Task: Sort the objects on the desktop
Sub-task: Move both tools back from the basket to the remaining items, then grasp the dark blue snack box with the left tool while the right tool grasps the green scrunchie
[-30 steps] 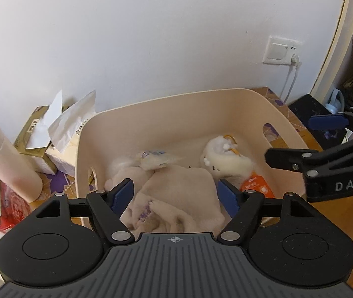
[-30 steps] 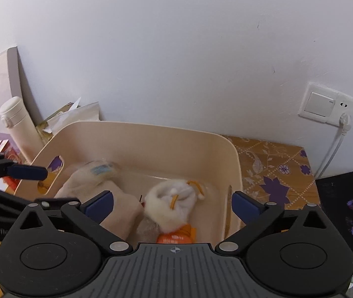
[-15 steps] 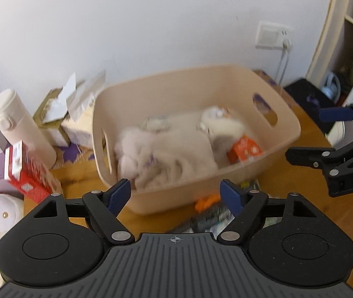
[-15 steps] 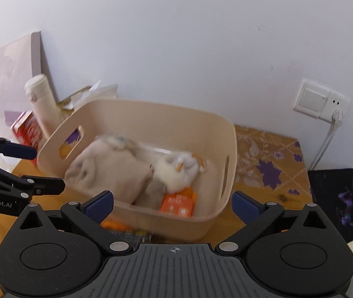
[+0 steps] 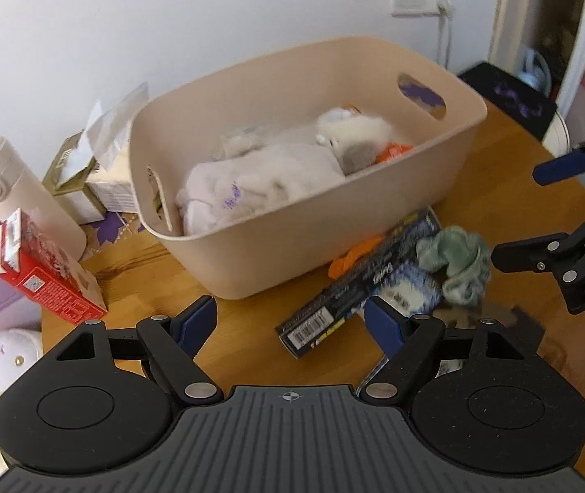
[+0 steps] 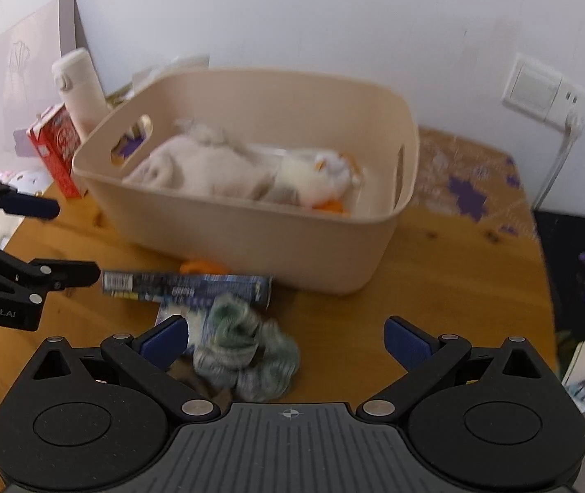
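A beige basket (image 5: 374, 222) (image 6: 251, 242) stands on the wooden table and holds a cream cloth (image 5: 259, 180), a white plush toy (image 5: 354, 131) and an orange pack (image 5: 393, 152). In front of it lie a dark long box (image 5: 358, 283) (image 6: 185, 283), a green scrunchie (image 5: 454, 263) (image 6: 243, 349) and an orange item (image 5: 354, 254). My left gripper (image 5: 292, 320) is open and empty above the table before the basket. My right gripper (image 6: 286, 339) is open and empty, just right of the scrunchie.
Left of the basket stand a white bottle (image 5: 17, 189), a red carton (image 5: 45, 275) and tissue boxes (image 5: 86, 164). A white plush (image 5: 0, 357) lies at the left table edge. A black pad (image 6: 576, 271) and a wall socket (image 6: 539, 90) are at the right.
Both grippers have pulled back and up from over the basket. The table in front of the basket, with the box and scrunchie, has come into view.
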Action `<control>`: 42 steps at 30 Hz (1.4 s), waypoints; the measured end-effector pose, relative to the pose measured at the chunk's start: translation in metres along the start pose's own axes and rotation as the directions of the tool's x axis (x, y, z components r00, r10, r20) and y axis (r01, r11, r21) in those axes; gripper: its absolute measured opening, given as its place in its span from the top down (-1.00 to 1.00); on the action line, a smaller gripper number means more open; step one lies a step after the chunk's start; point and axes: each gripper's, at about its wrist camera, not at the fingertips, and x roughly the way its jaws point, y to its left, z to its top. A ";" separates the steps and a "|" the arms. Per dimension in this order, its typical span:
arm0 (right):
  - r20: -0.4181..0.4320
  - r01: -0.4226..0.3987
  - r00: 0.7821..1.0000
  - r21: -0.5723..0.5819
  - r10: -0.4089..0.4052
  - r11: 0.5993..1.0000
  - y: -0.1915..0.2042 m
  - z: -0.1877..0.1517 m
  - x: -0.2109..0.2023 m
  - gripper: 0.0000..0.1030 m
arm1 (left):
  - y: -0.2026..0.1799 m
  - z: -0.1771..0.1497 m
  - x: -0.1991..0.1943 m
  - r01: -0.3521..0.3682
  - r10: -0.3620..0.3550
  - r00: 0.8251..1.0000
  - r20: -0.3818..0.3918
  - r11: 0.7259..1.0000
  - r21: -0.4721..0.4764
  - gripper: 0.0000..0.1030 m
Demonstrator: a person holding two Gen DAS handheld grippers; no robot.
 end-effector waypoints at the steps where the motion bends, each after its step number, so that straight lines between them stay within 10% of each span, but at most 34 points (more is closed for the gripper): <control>1: -0.009 0.001 1.000 -0.003 -0.001 1.000 0.001 -0.002 0.003 -1.00 | -0.001 -0.002 0.003 0.001 -0.001 1.000 -0.004 1.000 0.014 -0.56; 26: -0.133 0.016 0.991 0.098 -0.003 0.995 -0.007 -0.013 0.065 -1.00 | -0.029 -0.009 0.077 0.030 -0.021 0.999 -0.033 0.952 0.305 -0.55; 31: -0.121 0.017 0.993 0.114 -0.003 0.993 -0.009 -0.016 0.068 -0.97 | -0.038 -0.011 0.084 0.051 -0.045 0.999 -0.025 0.933 0.356 -0.09; 34: -0.108 -0.006 0.994 0.138 0.021 0.990 -0.011 -0.018 0.068 -0.72 | -0.039 -0.009 0.086 0.085 -0.080 0.996 -0.030 0.928 0.362 0.35; 42: -0.063 -0.044 0.997 0.116 0.052 0.992 -0.005 -0.016 0.059 0.29 | -0.045 -0.013 0.083 0.109 -0.099 0.994 -0.046 0.917 0.384 0.42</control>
